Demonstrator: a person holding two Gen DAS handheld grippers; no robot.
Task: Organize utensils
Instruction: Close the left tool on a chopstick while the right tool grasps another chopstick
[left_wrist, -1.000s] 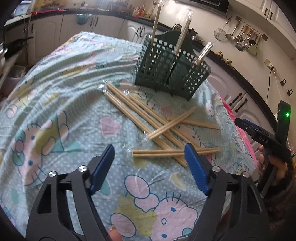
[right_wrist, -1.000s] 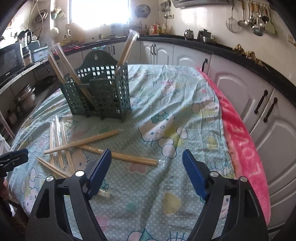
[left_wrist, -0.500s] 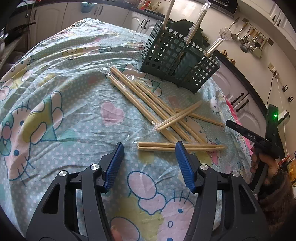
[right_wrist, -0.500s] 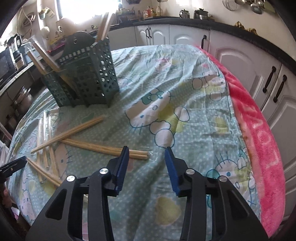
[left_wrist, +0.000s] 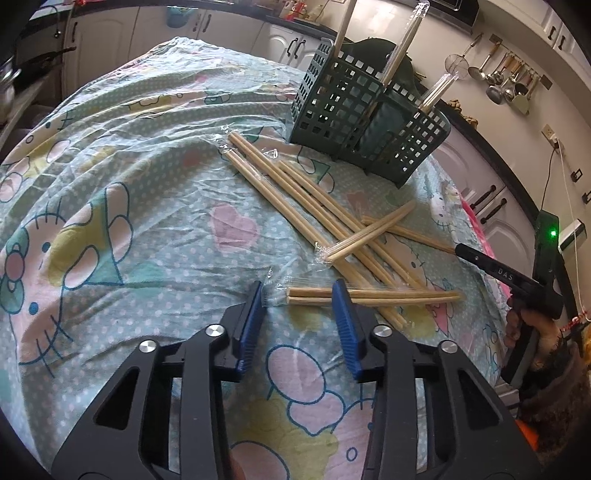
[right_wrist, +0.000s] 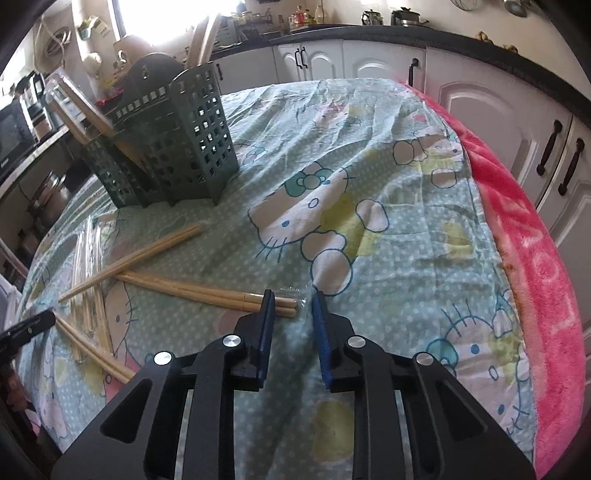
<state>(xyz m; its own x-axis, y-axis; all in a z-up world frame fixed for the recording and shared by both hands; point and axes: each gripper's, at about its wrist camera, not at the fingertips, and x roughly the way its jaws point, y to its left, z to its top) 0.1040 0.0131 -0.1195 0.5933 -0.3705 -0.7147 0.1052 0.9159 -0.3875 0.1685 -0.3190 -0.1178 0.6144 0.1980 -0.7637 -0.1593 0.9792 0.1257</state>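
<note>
- Left gripper (left_wrist: 298, 300): fingers parted around the blunt end of a wrapped chopstick pair (left_wrist: 373, 294), perhaps not yet touching.
- Right gripper (right_wrist: 292, 309): fingers narrowly apart astride another pair's end (right_wrist: 207, 292).
- Green utensil basket (left_wrist: 364, 122) stands at one o'clock on the desk (left_wrist: 110, 155), holding upright chopsticks.

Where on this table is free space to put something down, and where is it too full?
Free: the cloth between the green basket and the pink blanket. Crowded: in front of the basket, where loose chopsticks lie crossed.
</note>
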